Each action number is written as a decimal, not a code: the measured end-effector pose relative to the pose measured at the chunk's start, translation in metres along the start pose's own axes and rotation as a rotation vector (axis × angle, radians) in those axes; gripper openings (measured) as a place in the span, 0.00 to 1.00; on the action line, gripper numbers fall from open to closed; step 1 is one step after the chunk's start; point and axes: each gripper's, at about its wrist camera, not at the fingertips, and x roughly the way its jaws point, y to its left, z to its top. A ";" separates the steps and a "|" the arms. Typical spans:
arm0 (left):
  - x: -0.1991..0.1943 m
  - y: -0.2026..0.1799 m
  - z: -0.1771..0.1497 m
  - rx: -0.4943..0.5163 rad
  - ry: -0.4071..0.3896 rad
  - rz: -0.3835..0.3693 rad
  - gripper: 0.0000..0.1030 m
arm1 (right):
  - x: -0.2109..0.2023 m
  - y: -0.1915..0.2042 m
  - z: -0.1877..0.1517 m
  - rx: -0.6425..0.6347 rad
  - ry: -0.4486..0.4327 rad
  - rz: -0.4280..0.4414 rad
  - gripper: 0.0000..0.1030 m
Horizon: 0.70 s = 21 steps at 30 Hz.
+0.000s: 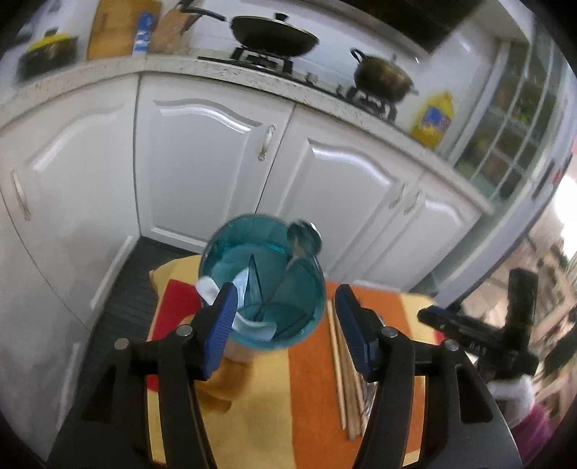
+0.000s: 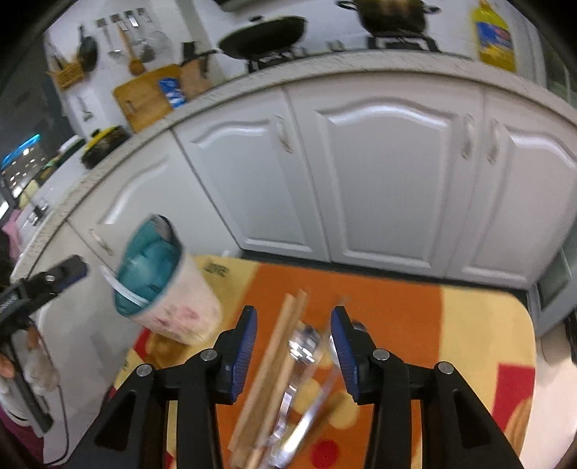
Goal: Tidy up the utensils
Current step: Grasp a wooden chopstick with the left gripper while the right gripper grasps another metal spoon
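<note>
— Starting nearest the right gripper (image 2: pixel 294 346): how were its blue pads set, and what lay under them?

— They were seen spread wide, with nothing held. Beneath them, on the orange and yellow cloth (image 2: pixel 396 306), a loose heap was made out: wooden chopsticks (image 2: pixel 277 357) crossed with metal utensils (image 2: pixel 303 360). The view was blurred, so the exact kinds of metal pieces could not be told.

— What risk was judged there?

— If the pads were closed over the crossed pile, several pieces could be caught at once, or a thin chopstick could be pinched off-centre and levered out, so that the rest were scattered toward the cloth's edge.

— And the left gripper (image 1: pixel 286 317)?

— It was also seen open and holding nothing. Its left pad was lying against the near rim of the blue-lined holder cup (image 1: pixel 261 285); the right pad was standing apart from the cup, over the chopsticks.

— What was already in the cup?

— A metal spoon (image 1: pixel 304 238) was leaning on the far rim, and a white-handled piece (image 1: pixel 216 292) was seen at the near rim.

— The danger?

— From the right wrist view the cup appeared tilted, though lens distortion could not be ruled out. A nudge from that pad was judged likely to tip it and spill the spoon.

— Farther back?

— White cabinet doors (image 2: pixel 389 173) and a wok (image 1: pixel 274 32) on the stove were seen, well apart from the work.
</note>
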 end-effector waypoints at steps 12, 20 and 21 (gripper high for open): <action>0.024 -0.072 -0.043 0.183 0.123 -0.011 0.54 | 0.003 -0.044 -0.041 0.119 0.074 -0.069 0.64; 0.056 -0.091 -0.061 0.189 0.226 -0.044 0.54 | 0.014 -0.045 -0.043 0.089 0.061 -0.037 0.46; 0.060 -0.091 -0.062 0.181 0.237 -0.048 0.54 | 0.018 -0.047 -0.043 0.085 0.061 -0.031 0.45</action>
